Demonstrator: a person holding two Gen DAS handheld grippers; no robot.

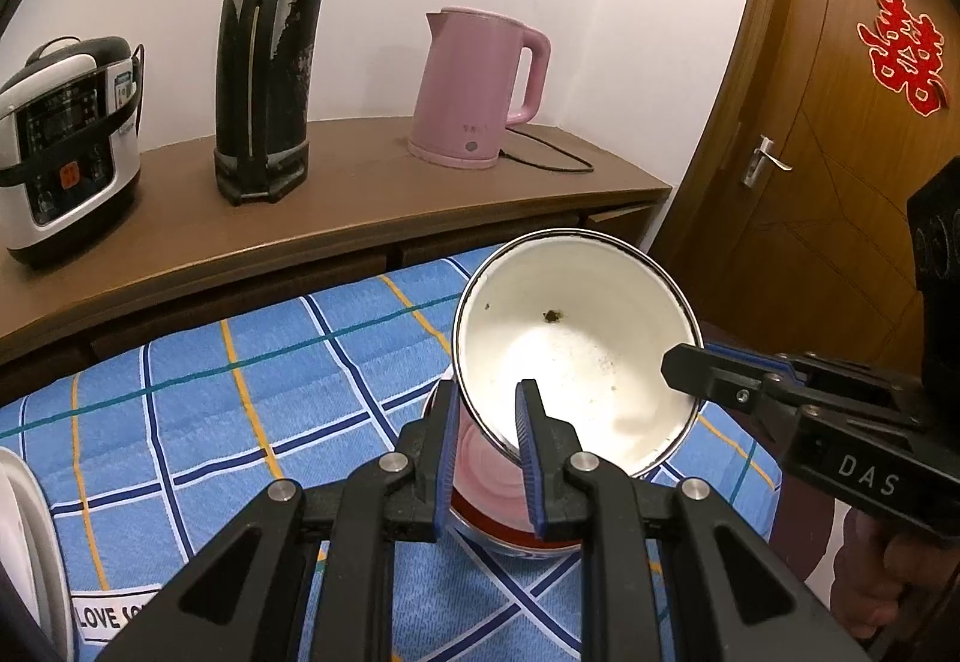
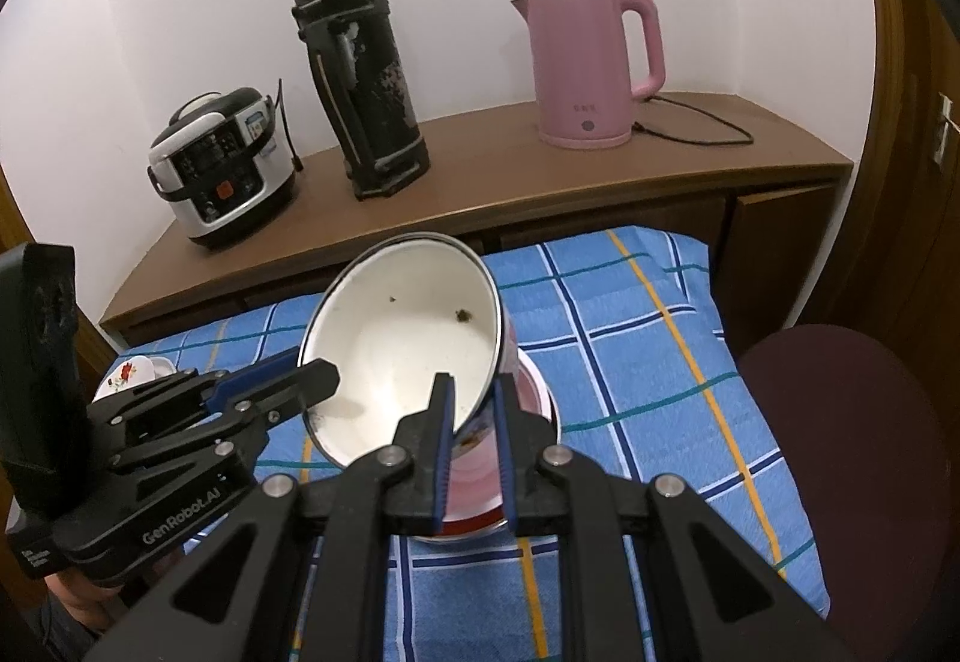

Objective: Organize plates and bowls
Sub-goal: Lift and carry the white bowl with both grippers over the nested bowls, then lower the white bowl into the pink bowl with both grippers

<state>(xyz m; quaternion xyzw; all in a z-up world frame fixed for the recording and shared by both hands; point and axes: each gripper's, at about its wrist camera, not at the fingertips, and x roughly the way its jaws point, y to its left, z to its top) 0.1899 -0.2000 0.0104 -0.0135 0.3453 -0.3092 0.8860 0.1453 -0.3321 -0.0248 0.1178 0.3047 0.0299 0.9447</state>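
A white enamel bowl (image 1: 576, 350) (image 2: 402, 350) with dark specks inside hangs tilted, its mouth facing the cameras. It is held just above a pink bowl with a red rim (image 1: 486, 464) (image 2: 537, 398) that stands on the blue checked cloth (image 1: 240, 392). My left gripper (image 1: 487, 422) is shut on the white bowl's near rim, one finger inside and one outside; from the right wrist it shows at the bowl's left edge (image 2: 318, 380). My right gripper (image 2: 473, 416) is shut on the rim at the opposite side, also showing in the left wrist view (image 1: 681, 368).
On a brown sideboard (image 1: 360, 194) behind the table stand a rice cooker (image 1: 66, 140), a tall black flask (image 1: 270, 62) and a pink kettle (image 1: 480, 92). A wooden door (image 1: 840, 152) is at the right. A maroon chair seat (image 2: 840, 452) and a floral dish (image 2: 132, 371) flank the cloth.
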